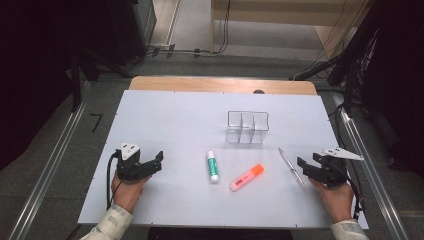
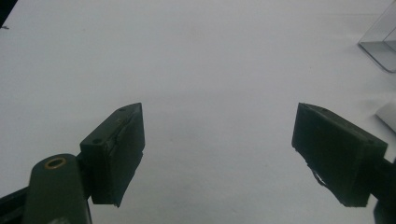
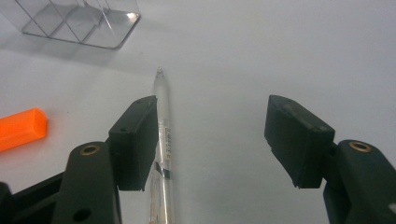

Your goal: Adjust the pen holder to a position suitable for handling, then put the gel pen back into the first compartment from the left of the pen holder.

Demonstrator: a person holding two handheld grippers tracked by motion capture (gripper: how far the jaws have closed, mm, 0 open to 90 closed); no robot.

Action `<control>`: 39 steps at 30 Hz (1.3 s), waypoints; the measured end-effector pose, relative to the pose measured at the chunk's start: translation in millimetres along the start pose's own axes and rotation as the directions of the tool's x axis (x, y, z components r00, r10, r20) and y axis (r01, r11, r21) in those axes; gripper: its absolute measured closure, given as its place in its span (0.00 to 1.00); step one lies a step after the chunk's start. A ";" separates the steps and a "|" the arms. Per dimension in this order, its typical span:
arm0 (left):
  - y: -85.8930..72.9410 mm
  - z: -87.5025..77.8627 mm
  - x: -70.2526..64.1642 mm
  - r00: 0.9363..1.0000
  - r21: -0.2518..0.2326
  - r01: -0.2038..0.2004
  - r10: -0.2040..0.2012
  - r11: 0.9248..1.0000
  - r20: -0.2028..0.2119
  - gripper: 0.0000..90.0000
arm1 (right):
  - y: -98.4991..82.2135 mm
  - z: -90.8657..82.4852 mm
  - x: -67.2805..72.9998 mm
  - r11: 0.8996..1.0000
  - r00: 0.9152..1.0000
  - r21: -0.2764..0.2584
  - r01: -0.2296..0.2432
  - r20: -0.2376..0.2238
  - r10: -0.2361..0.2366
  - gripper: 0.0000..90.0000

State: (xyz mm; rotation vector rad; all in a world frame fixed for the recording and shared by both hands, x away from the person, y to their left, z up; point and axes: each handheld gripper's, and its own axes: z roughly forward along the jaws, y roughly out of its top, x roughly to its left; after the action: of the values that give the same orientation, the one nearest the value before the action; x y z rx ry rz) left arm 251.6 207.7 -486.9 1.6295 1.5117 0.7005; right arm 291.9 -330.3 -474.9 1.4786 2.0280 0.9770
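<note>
On the white table top (image 1: 170, 120) lie a white glue stick with a green label (image 1: 213, 166), an orange highlighter (image 1: 247, 177) and a clear pen (image 1: 291, 167). Behind them stands a clear plastic organiser with dividers (image 1: 247, 127). My left gripper (image 1: 150, 162) rests at the near left, open, with bare table between its jaws (image 2: 219, 149). At the near right my right gripper (image 1: 304, 165) is open too (image 3: 212, 140). The pen (image 3: 162, 121) lies just inside its left jaw, untouched by the pads. The highlighter's end (image 3: 21, 127) shows to the left and the organiser (image 3: 79, 21) beyond.
The organiser's corner (image 2: 380, 44) and a white end of the glue stick (image 2: 387, 116) show at the right edge of the left gripper view. A wooden table strip (image 1: 220, 84) runs along the far edge. Metal rails (image 1: 50, 165) flank both sides.
</note>
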 end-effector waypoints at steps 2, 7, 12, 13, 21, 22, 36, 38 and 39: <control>-0.2 0.4 -0.1 1.000 0.006 -0.001 0.001 1.000 0.003 0.19 | 0.0 0.2 0.3 1.000 1.000 0.000 -0.001 0.001 0.001 0.37; 0.4 0.4 -0.6 1.000 0.001 -0.002 0.002 1.000 -0.001 0.19 | -0.2 0.5 1.3 1.000 1.000 0.003 0.002 0.001 -0.002 0.37; 1.2 0.5 -1.7 1.000 -0.003 -0.007 0.007 1.000 -0.001 0.19 | -1.5 0.6 1.8 1.000 1.000 0.008 0.003 0.001 -0.003 0.37; 1.4 0.4 -2.0 1.000 -0.005 -0.007 0.007 1.000 -0.001 0.19 | -1.8 0.5 2.0 1.000 1.000 0.010 0.005 0.001 -0.005 0.37; 1.3 0.3 -0.5 1.000 -0.007 0.004 -0.004 1.000 -0.001 0.19 | -1.4 2.2 3.8 1.000 1.000 0.015 0.011 -0.004 -0.011 0.37; 1.3 0.2 -0.5 1.000 -0.008 0.005 -0.005 1.000 -0.001 0.19 | -1.4 2.6 4.2 1.000 1.000 0.017 0.014 -0.005 -0.014 0.37; 0.2 1.2 0.0 1.000 -0.011 -0.003 0.003 1.000 -0.019 0.19 | -1.4 6.7 6.9 0.999 1.000 0.027 0.028 -0.012 -0.028 0.37; 0.4 1.4 0.9 1.000 -0.013 -0.001 0.000 1.000 -0.025 0.19 | -1.1 7.6 7.8 0.999 0.999 0.031 0.031 -0.013 -0.031 0.37; 0.4 1.4 1.1 1.000 -0.013 0.000 0.000 1.000 -0.028 0.19 | -0.9 8.3 8.2 0.999 0.999 0.030 0.032 -0.014 -0.032 0.37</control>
State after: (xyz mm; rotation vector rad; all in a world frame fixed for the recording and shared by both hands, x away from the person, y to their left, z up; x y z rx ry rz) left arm 253.1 208.5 -487.4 1.6166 1.5244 0.7347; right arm 294.5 -320.4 -480.5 1.4538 2.0780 0.9501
